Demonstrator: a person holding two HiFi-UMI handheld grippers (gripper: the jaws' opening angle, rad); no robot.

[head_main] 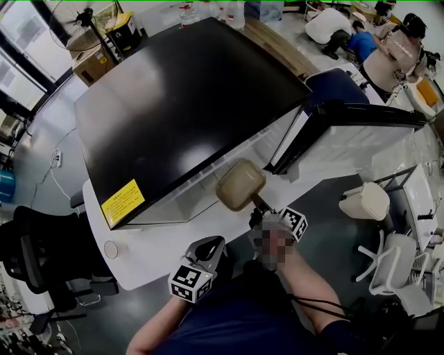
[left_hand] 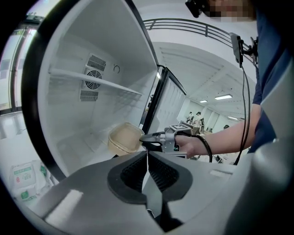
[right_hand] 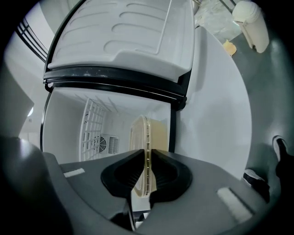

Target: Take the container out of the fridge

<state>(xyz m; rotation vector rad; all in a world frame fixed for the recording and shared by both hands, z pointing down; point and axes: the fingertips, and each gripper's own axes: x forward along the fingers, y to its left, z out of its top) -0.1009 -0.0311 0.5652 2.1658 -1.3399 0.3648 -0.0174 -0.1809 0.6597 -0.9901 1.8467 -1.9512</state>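
One fridge (head_main: 187,104), one tan container (head_main: 240,184) at the fridge's open front, two grippers, left gripper (left_hand: 148,158) and right gripper (right_hand: 148,153), one yellow label (head_main: 123,202) on the fridge top, one black office chair (head_main: 35,256) beside the fridge, one fan (head_main: 87,21) and at least three people (head_main: 392,59) beyond the fridge

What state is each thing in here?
fridge door: open.
container: gripped by its rim, held in the air at the opening.
right gripper: shut on the container's rim.
left gripper: shut, empty.
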